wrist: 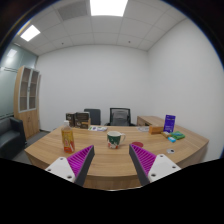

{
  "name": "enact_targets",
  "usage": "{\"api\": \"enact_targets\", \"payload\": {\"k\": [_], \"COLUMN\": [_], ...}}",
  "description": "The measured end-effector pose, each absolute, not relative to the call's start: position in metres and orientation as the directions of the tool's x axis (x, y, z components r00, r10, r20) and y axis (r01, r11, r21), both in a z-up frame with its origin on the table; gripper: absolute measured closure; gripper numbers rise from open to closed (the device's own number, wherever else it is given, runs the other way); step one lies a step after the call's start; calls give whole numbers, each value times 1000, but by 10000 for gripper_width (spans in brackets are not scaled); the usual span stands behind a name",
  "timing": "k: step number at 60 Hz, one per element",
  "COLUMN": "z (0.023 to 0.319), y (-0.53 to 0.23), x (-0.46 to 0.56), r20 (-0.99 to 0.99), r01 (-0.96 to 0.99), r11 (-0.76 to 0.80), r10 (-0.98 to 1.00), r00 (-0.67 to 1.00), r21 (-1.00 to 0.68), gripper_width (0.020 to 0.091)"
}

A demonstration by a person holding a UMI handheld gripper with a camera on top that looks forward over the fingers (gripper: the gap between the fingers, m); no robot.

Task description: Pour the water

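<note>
Two fingers with purple pads [80, 157] fill the nearest part of the view, and the gripper [112, 160] is spread wide with nothing between its jaws; it hovers above the near edge of a long wooden table [50, 150], well short of anything it could take; beyond the fingers, almost centred in the gap between them and slightly toward the left pad, stands a small pale cup [114, 140], upright, its long axis vertical, resting on the table on its own; well to the left of the cup stands an orange carton [68, 140], also upright, which may be the vessel to pour from, though I cannot tell what it holds; a purple box [169, 124] sits off to the right, and two dark chairs [120, 116] stand behind the table; judging by this, the task has not begun: the coming move is a straight reach forward and down, and the cup lies nearly dead ahead, so little sideways correction seems needed.
</note>
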State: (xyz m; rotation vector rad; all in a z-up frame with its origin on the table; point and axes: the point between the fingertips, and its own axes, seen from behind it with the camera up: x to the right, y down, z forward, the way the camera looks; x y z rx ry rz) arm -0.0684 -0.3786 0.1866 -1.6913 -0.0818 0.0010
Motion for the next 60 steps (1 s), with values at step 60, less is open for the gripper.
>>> {"api": "enact_targets", "payload": {"k": [60], "z": [75], "y": [-125], "x": [-342], "r20": [-3], "r01": [42], "r11": [-229], "r10": [192], "r00": [981], "r21": [-972], "gripper_width": [451]}}
